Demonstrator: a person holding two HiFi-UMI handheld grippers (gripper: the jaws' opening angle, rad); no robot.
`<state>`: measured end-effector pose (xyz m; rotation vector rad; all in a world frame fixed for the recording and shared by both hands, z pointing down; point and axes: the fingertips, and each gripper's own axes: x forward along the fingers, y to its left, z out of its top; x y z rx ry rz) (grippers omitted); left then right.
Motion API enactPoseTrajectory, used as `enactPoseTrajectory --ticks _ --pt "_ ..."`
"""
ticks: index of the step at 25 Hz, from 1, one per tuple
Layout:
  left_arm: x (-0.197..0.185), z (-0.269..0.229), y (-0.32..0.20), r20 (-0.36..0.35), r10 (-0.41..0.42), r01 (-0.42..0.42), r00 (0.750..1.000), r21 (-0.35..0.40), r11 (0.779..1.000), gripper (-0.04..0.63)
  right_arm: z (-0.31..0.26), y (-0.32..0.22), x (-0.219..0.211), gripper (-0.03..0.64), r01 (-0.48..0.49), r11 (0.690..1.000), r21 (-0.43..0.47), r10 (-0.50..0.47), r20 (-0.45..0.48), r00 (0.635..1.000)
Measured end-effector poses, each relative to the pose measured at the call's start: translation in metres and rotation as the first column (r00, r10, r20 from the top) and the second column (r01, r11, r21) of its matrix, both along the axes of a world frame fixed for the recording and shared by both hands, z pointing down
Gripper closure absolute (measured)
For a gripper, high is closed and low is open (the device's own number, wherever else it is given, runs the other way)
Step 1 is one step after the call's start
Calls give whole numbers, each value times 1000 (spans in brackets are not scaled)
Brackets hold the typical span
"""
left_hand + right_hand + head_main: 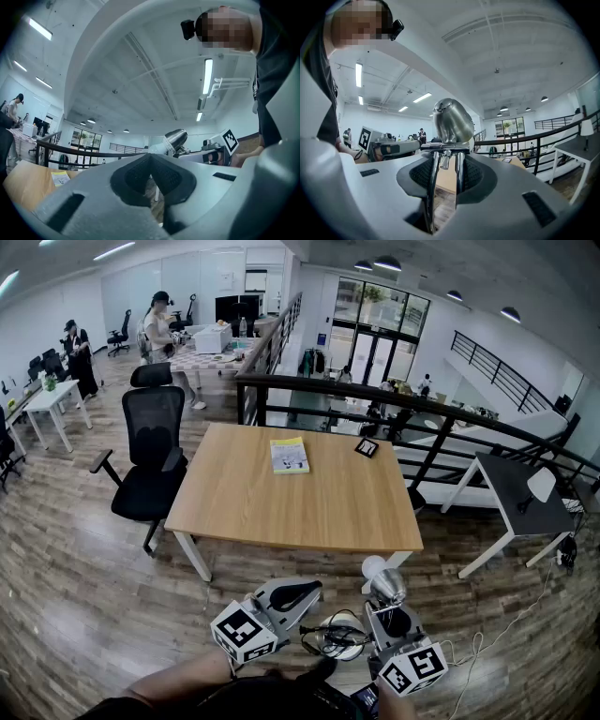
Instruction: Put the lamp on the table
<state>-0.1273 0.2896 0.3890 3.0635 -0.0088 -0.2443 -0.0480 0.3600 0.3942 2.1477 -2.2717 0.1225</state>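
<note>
Lamp (pixel 387 587), lower centre-right of the head view and short of the table (pixel 281 507), is clenched by its metal arms in my right gripper (pixel 445 164); carry level, set down gently on bare wood.

Chrome-headed lamp (pixel 386 585) on thin metal rods, upright at lower centre-right, off the light-wood, white-legged table (pixel 309 498) at mid-frame

We hold our left gripper (pixel 307 595) with its jaws pressed together, nothing between them; our right gripper (pixel 392 619) clamps the lamp (pixel 387 585) stem between its jaws.
</note>
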Motion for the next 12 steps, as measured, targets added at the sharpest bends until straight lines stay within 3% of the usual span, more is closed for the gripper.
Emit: enactPoseTrajectory --ticks 12 --pt "6 2 -4 12 -13 13 1000 -7 1000 587 0 -6 7 503 21 1000 -4 -21 12 1000"
